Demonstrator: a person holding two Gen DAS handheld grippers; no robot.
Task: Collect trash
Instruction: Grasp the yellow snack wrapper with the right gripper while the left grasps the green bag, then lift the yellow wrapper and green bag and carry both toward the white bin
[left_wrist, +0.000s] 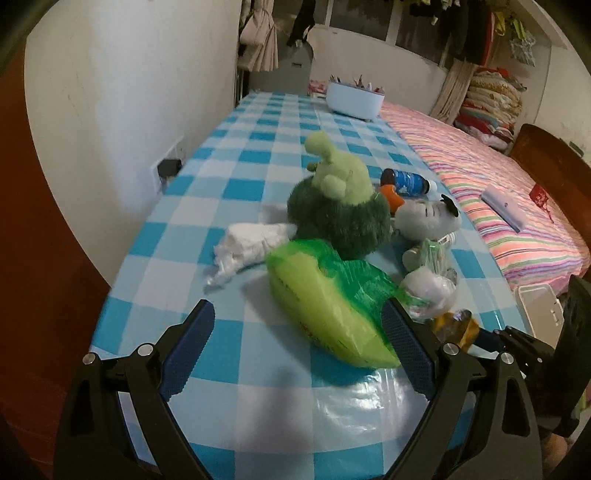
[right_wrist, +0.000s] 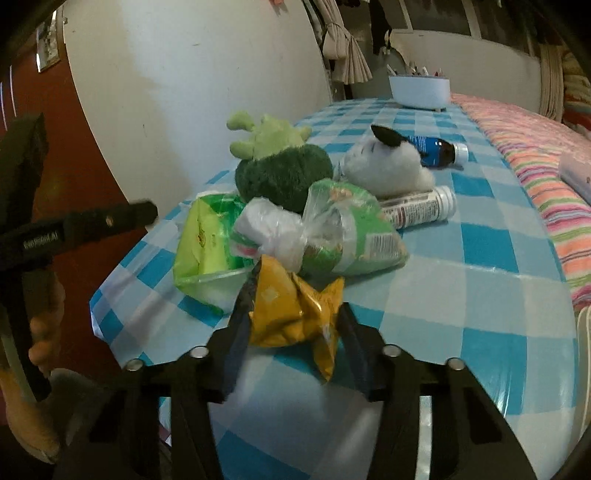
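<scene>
A crumpled yellow wrapper (right_wrist: 291, 314) lies at the near edge of the blue-checked table (right_wrist: 461, 295), and my right gripper (right_wrist: 297, 291) is shut on it, pads pressing both sides. The same yellow wrapper (left_wrist: 456, 326) shows at the right of the left wrist view. A green snack packet (left_wrist: 325, 306) lies between the spread fingers of my open left gripper (left_wrist: 299, 304), close to the right finger (left_wrist: 406, 339). Behind are a knotted clear bag (right_wrist: 273, 229) with a green packet (right_wrist: 354, 229), and a white crumpled tissue (left_wrist: 251, 245).
A green plush toy (left_wrist: 340, 199), a white plush toy (right_wrist: 388, 170), a blue-labelled bottle (left_wrist: 406, 181) and a white tube (right_wrist: 424, 206) lie mid-table. A white tub (left_wrist: 354, 99) stands at the far end. A wall runs along the left, a striped bed (left_wrist: 498, 192) along the right.
</scene>
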